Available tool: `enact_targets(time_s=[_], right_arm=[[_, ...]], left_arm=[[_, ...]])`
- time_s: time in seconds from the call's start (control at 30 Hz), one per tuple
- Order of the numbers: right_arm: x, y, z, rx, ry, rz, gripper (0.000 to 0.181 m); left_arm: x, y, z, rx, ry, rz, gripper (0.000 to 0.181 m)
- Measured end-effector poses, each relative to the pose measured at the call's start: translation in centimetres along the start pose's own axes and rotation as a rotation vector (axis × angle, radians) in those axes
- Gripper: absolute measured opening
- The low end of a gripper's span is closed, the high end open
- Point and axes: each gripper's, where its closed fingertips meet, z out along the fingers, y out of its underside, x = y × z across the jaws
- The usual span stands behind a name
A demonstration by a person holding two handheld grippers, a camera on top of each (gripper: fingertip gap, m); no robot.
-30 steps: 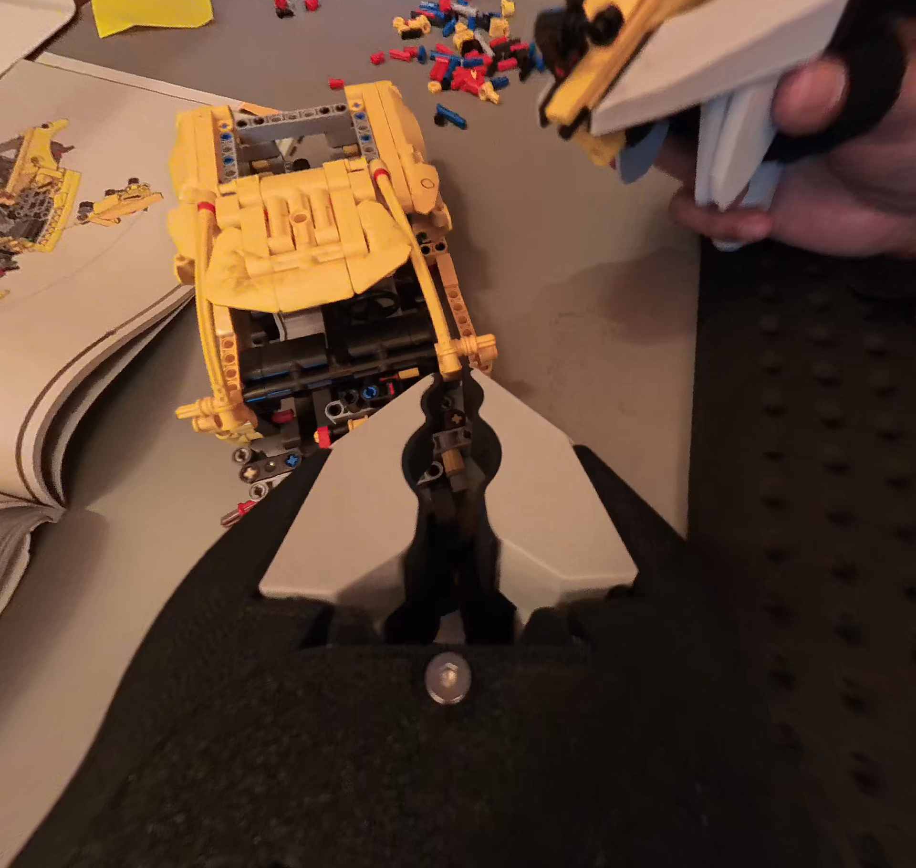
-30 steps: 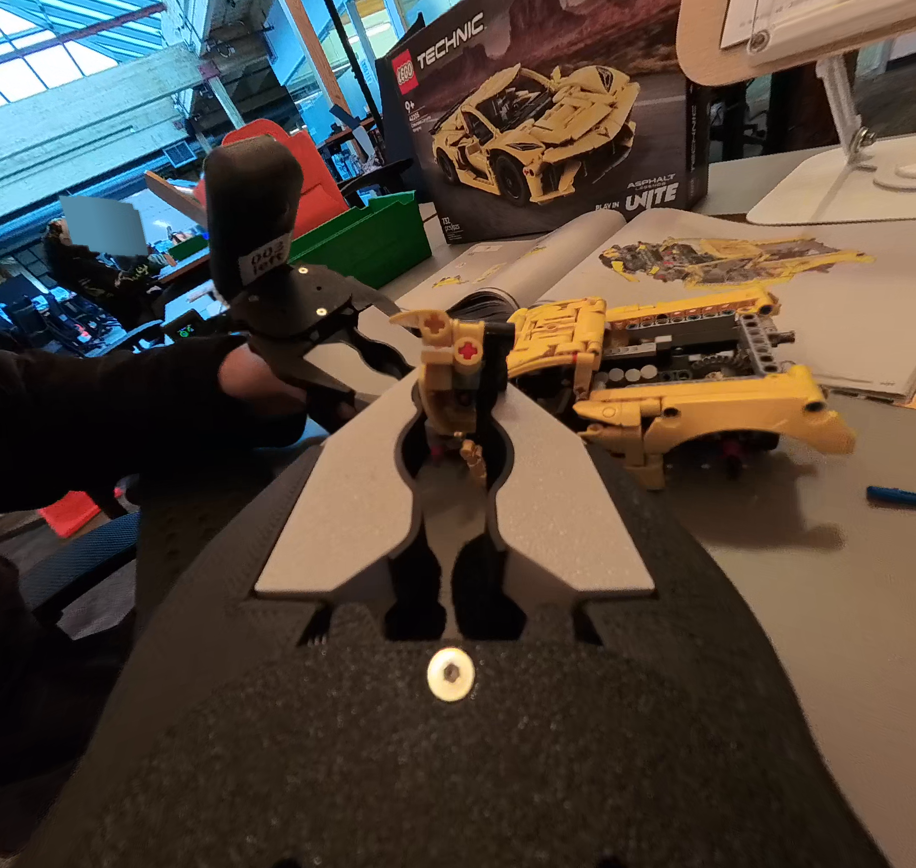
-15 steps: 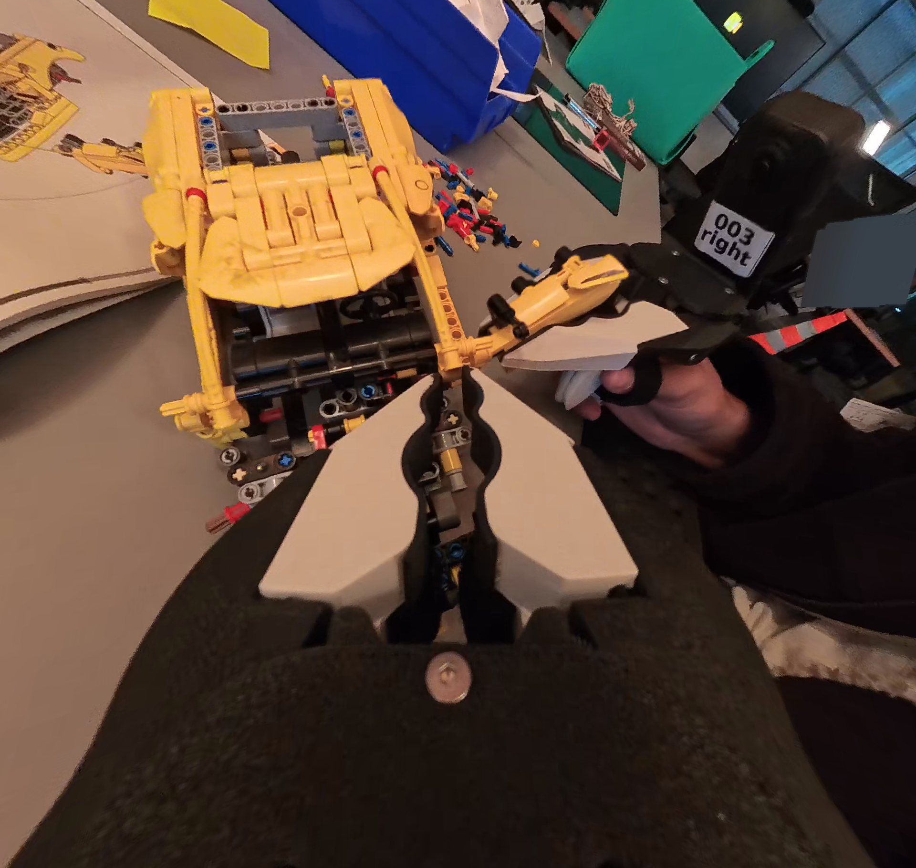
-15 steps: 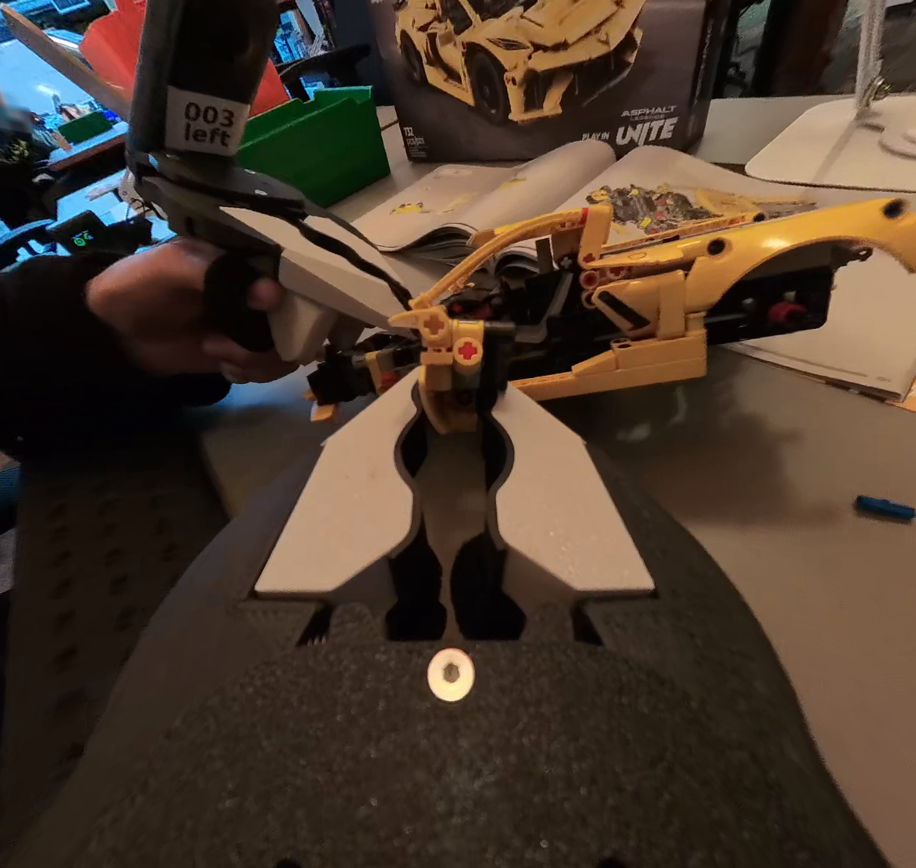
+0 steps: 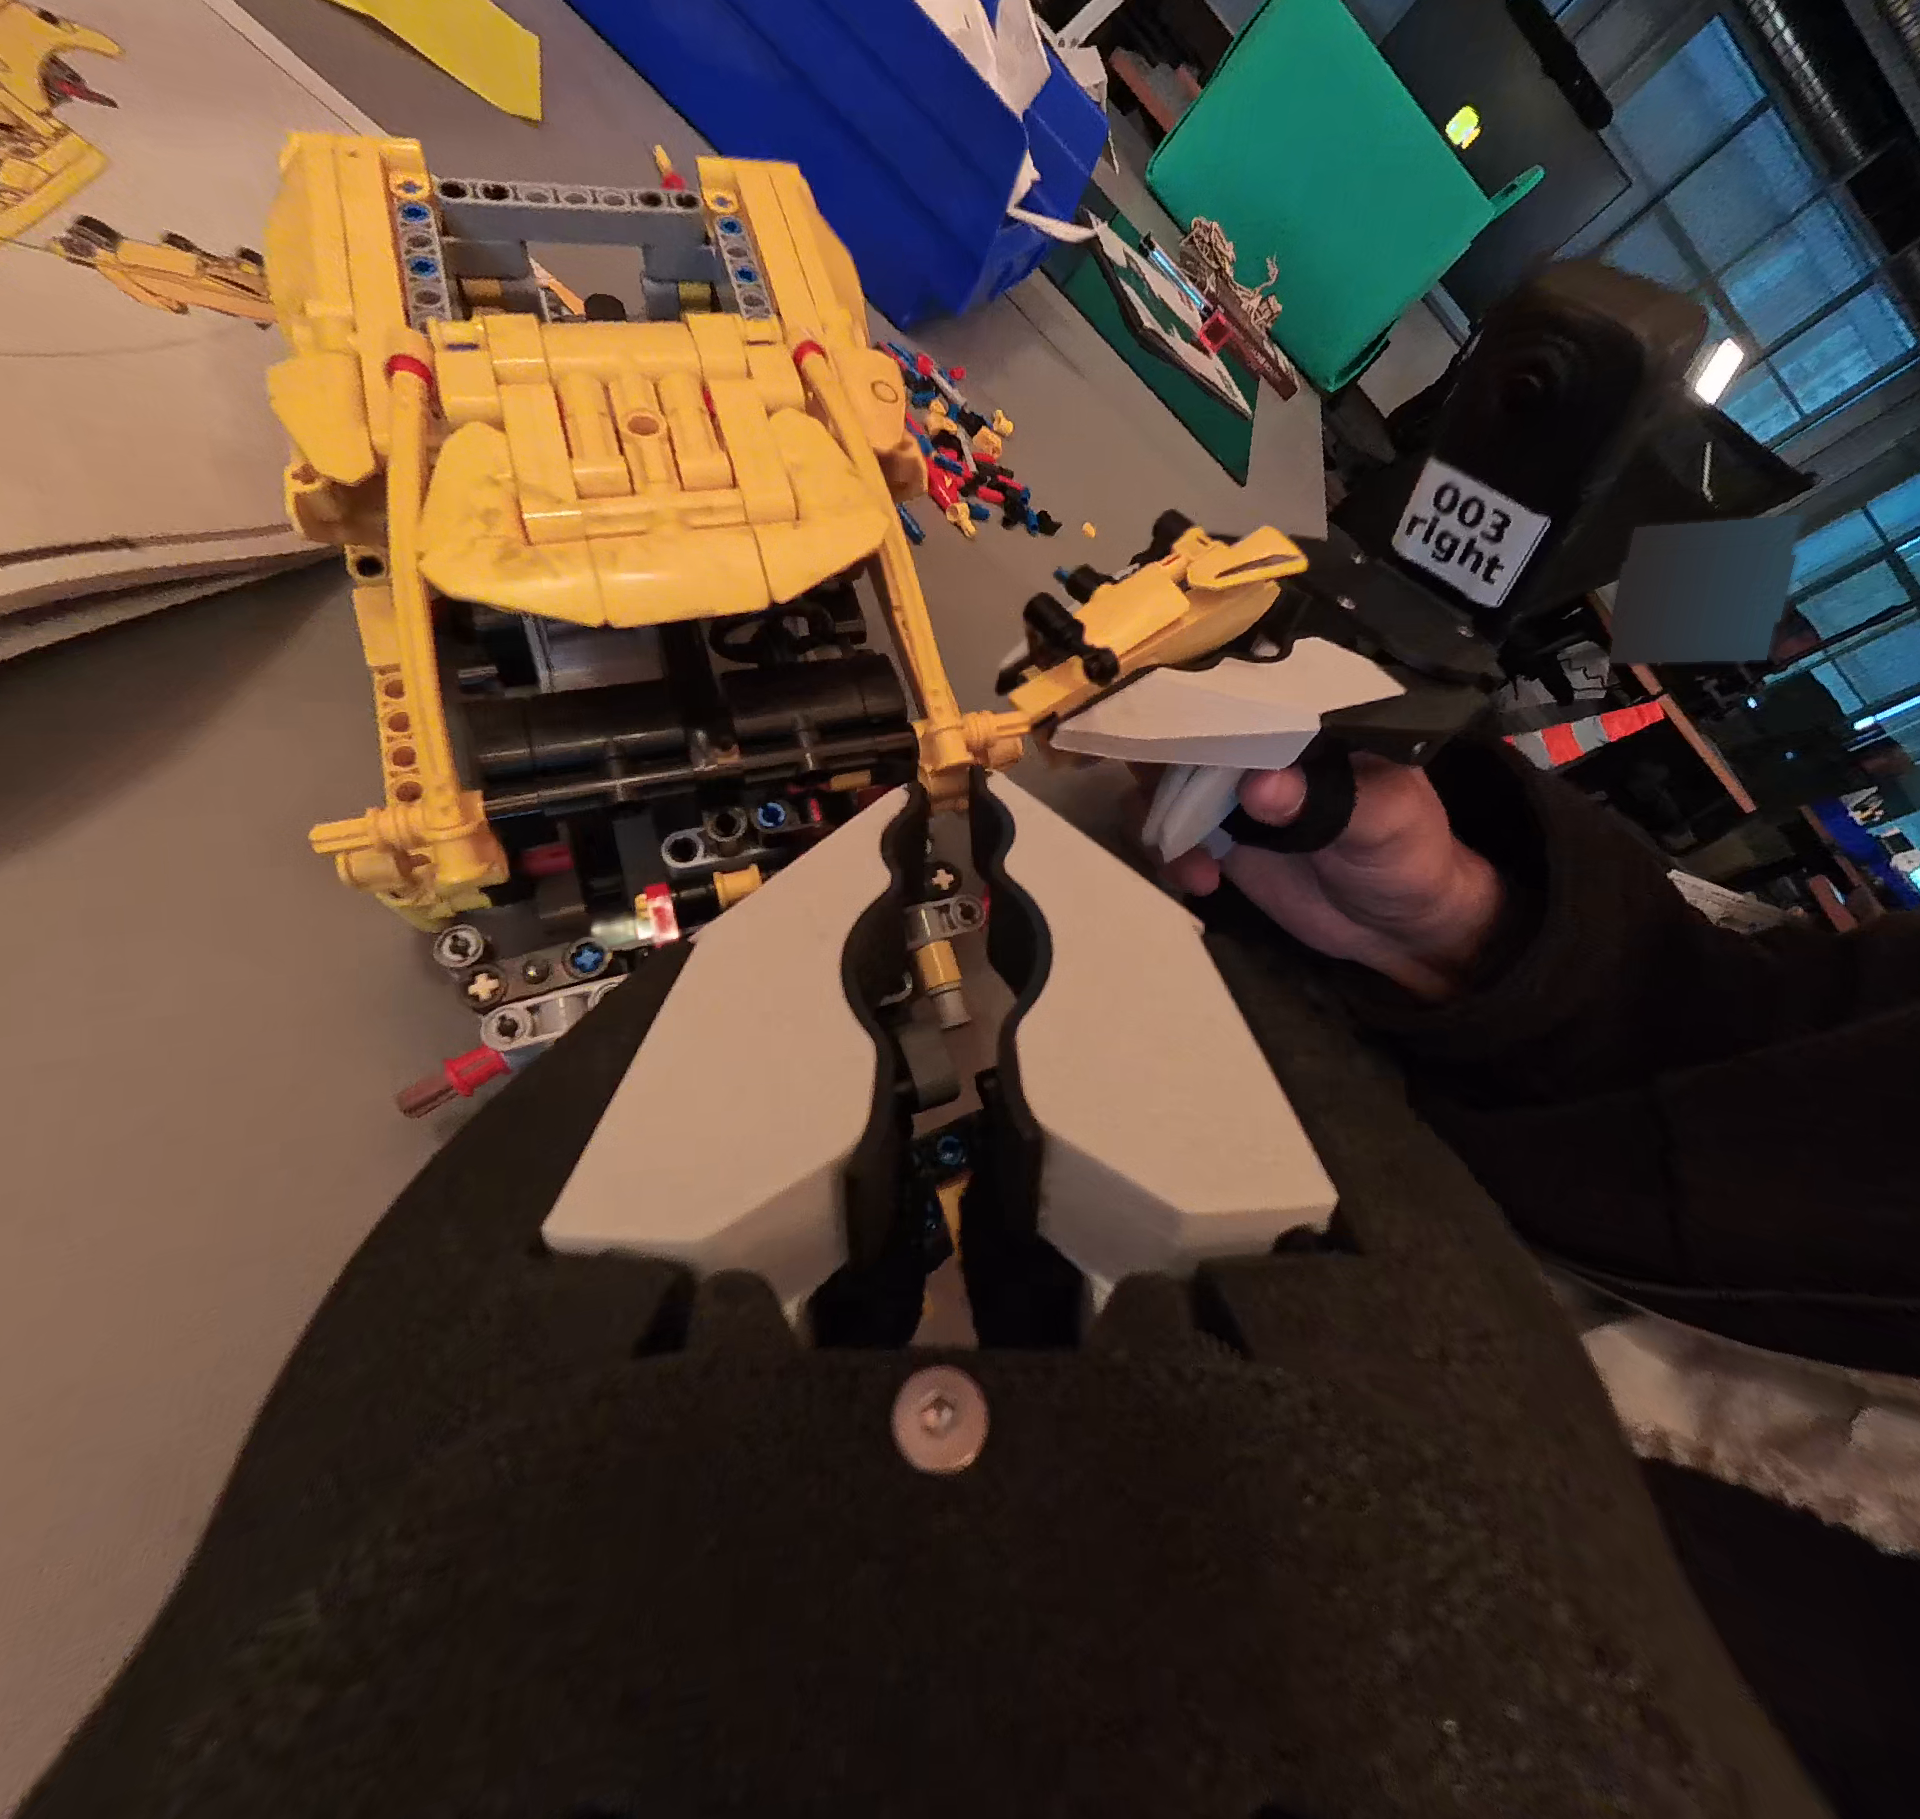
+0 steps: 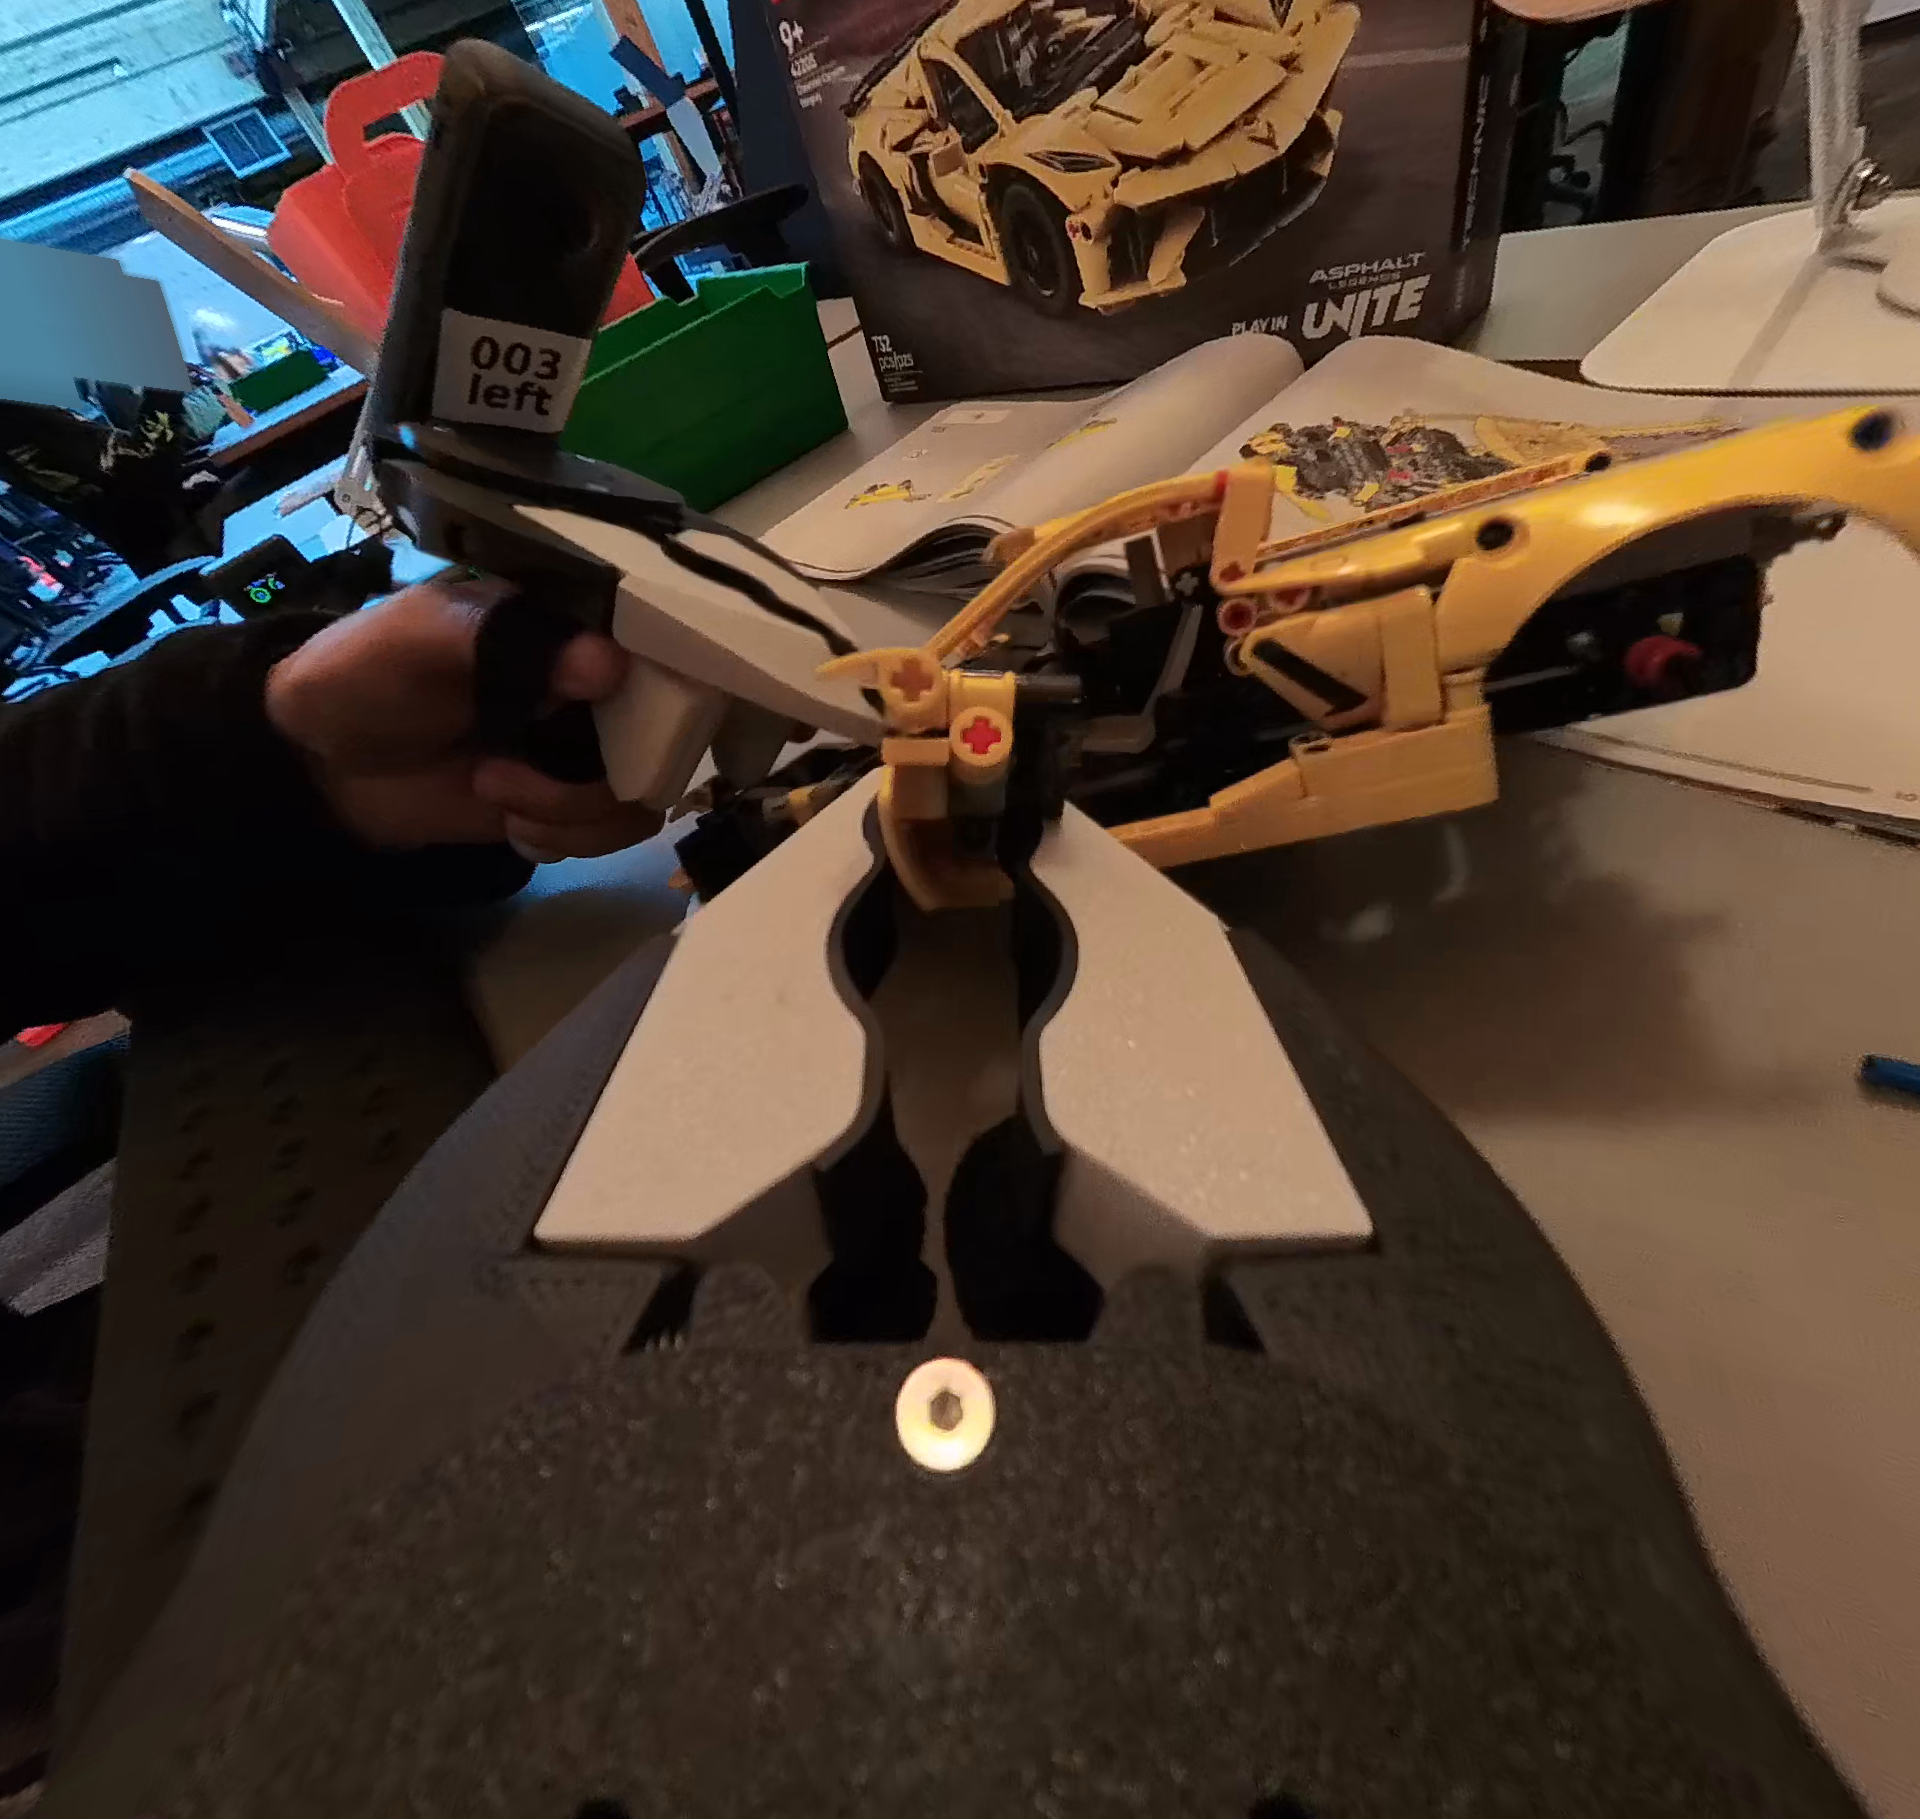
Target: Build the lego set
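Covering the grey table: loose pieces, an instruction booklet.

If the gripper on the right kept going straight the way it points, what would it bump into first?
Likely the yellow car model: the small yellow sub-assembly clamped in the right gripper already sits at the car's front corner, beside the left gripper. Depth is hard to judge.

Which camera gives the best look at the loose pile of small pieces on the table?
The left wrist view: the pile of small pieces lies in sight beyond the yellow car body. The right wrist view does not show the pile, only one blue piece on the table.
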Motion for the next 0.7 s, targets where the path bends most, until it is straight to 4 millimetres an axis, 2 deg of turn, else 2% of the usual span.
enact_targets(time_s=[0.13, 0.37, 0.43, 0.7], right_arm=[[-0.34, 0.03, 0.22, -0.005, -0.009, -0.016, 0.015], [-0.13, -0.68, 0.17, 0.028, 0.013, -0.041, 0.015], [-0.14, -0.24, 0.45, 0.006, 0.006, -0.030, 0.015], [-0.21, -0.64, 0.71, 0.018, 0.017, -0.070, 0.015]], left_arm=[[-0.11, -0.55, -0.38, 0.027, 0.022, -0.042, 0.007], [-0.13, -0.69, -0.51, 0.033, 0.032, -0.057, 0.007], [-0.13, -0.71, -0.53, 0.034, 0.032, -0.059, 0.007], [-0.15, -0.71, -0.51, 0.037, 0.039, -0.078, 0.007]])
